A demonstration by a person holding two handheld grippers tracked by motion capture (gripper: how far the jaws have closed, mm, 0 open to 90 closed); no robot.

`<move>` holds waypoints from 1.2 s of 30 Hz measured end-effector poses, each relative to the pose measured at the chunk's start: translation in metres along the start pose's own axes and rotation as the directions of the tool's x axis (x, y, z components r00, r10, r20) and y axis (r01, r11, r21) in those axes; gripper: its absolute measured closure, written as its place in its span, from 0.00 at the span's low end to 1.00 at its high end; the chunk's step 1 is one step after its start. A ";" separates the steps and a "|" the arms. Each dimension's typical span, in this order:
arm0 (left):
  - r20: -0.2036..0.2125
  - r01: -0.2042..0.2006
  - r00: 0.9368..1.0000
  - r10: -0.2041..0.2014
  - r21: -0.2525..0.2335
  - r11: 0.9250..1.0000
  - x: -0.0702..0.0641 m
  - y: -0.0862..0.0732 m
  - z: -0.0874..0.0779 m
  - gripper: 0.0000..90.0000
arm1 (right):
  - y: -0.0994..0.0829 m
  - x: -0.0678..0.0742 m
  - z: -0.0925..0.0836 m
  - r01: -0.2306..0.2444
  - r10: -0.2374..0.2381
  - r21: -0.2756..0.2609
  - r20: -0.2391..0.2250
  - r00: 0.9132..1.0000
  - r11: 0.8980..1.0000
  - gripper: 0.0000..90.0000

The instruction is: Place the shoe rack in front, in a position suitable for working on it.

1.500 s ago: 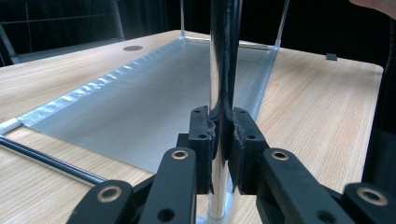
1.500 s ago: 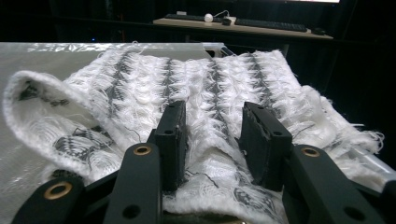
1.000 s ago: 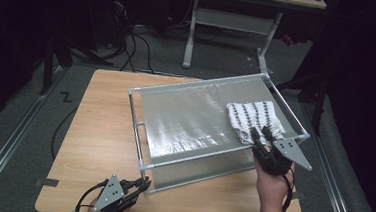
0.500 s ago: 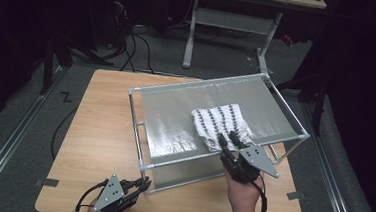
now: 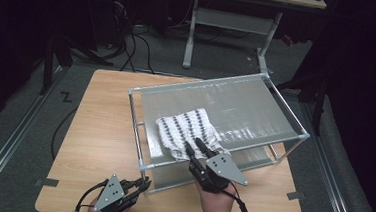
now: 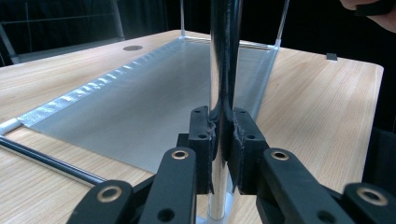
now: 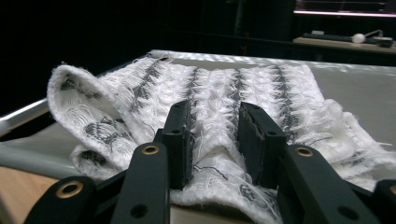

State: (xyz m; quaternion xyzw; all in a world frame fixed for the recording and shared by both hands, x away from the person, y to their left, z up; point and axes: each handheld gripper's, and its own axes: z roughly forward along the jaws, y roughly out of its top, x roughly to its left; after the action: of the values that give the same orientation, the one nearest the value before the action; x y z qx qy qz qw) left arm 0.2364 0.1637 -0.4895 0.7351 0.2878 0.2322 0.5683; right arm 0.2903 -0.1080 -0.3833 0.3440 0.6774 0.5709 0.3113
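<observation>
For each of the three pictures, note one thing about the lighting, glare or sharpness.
High view: the table is lit, the room behind lies dark, and the rack's silver sheet shows pale glare. Left gripper view: the shiny post reflects streaks, and the near black tool looks slightly soft. Right gripper view: the striped cloth is bright against a black background.

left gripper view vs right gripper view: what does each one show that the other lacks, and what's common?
Left gripper view: the left gripper shut on an upright metal post of the rack, with the rack's lower grey sheet and the wooden table beyond.

Right gripper view: the right gripper with a bunched white towel with dark stripes between its pads, lying on the rack's top sheet.

Shared: black jaws rising from the bottom edge, and parts of the same grey rack.
</observation>
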 end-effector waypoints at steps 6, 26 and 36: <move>0.001 0.002 1.000 -0.002 -0.001 1.000 0.000 0.000 0.000 0.89 | 0.002 0.022 0.006 0.008 -0.008 0.002 -0.063 0.998 1.000 0.72; 0.002 0.004 1.000 -0.004 0.000 1.000 0.000 0.000 0.000 0.89 | 0.007 0.058 0.013 0.063 -0.061 0.006 -0.136 0.989 0.998 0.70; 0.003 0.006 1.000 -0.006 -0.002 1.000 0.000 0.000 0.000 0.90 | 0.004 0.041 0.009 0.054 -0.054 0.001 -0.092 0.994 0.999 0.70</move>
State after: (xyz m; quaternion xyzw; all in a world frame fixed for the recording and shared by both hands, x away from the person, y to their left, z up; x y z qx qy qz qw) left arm 0.2364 0.1640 -0.4899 0.7341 0.2889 0.2298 0.5699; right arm 0.2743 -0.0691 -0.3819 0.2994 0.7010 0.5764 0.2945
